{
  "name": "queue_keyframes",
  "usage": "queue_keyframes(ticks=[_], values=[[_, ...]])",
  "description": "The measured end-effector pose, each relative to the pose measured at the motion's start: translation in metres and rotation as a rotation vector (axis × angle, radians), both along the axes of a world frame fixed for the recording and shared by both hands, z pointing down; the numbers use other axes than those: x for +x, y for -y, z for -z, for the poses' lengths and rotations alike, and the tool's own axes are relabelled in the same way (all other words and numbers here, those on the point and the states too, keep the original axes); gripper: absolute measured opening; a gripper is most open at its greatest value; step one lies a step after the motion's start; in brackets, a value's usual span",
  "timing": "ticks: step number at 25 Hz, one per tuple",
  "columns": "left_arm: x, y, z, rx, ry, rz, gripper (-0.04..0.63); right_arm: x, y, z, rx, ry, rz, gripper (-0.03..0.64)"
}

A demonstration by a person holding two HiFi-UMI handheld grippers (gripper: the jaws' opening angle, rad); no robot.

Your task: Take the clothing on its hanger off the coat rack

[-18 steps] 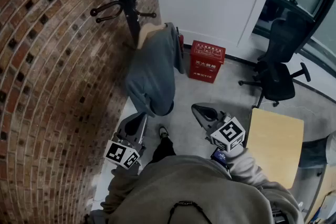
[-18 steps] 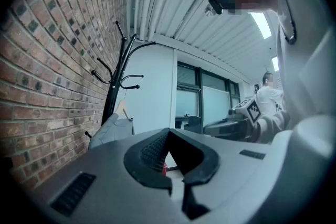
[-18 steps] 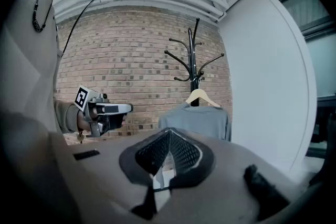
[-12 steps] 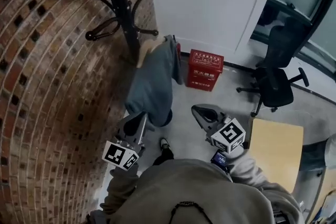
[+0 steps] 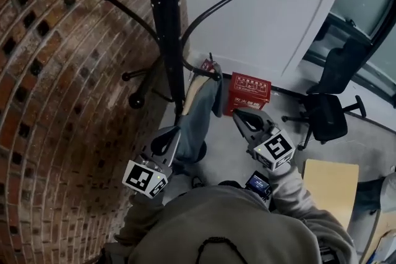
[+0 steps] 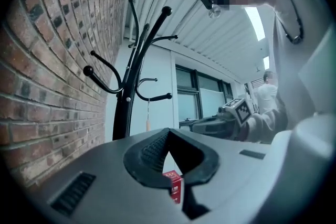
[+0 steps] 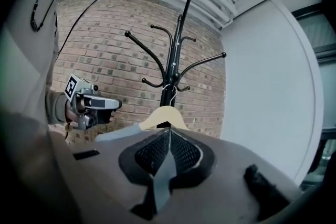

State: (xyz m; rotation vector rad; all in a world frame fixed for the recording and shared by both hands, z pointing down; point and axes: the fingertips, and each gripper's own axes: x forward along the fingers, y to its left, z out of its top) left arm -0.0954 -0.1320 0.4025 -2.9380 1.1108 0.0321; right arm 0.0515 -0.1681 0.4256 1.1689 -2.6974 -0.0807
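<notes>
A grey garment (image 5: pixel 201 117) hangs on a pale wooden hanger (image 5: pixel 192 88) from a lower hook of the black coat rack (image 5: pixel 168 21), which stands by the brick wall. My left gripper (image 5: pixel 170 132) is shut and empty, just left of the garment's lower part. My right gripper (image 5: pixel 237 113) is also shut and empty, a short way right of the garment and not touching it. In the right gripper view the hanger (image 7: pixel 165 115) and a strip of the garment (image 7: pixel 118 132) sit straight beyond the closed jaw tips (image 7: pixel 169 129), with the rack (image 7: pixel 176 60) behind.
A red box (image 5: pixel 250 93) stands on the floor against the white wall, behind the garment. A black office chair (image 5: pixel 327 117) is at the right and a wooden tabletop (image 5: pixel 328 179) lies near my right arm. The brick wall (image 5: pixel 55 102) fills the left.
The rack now looms much larger and closer in the head view. Both grippers have come up nearer the garment, the right one most. Both stay shut.
</notes>
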Motion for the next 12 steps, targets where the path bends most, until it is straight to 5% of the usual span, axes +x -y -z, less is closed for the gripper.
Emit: queue_keyframes(ticks=[12], values=[[-0.002,0.052,0.01,0.007,-0.018,0.063,0.006,-0.017,0.055,0.011,0.041,-0.025,0.098,0.011]])
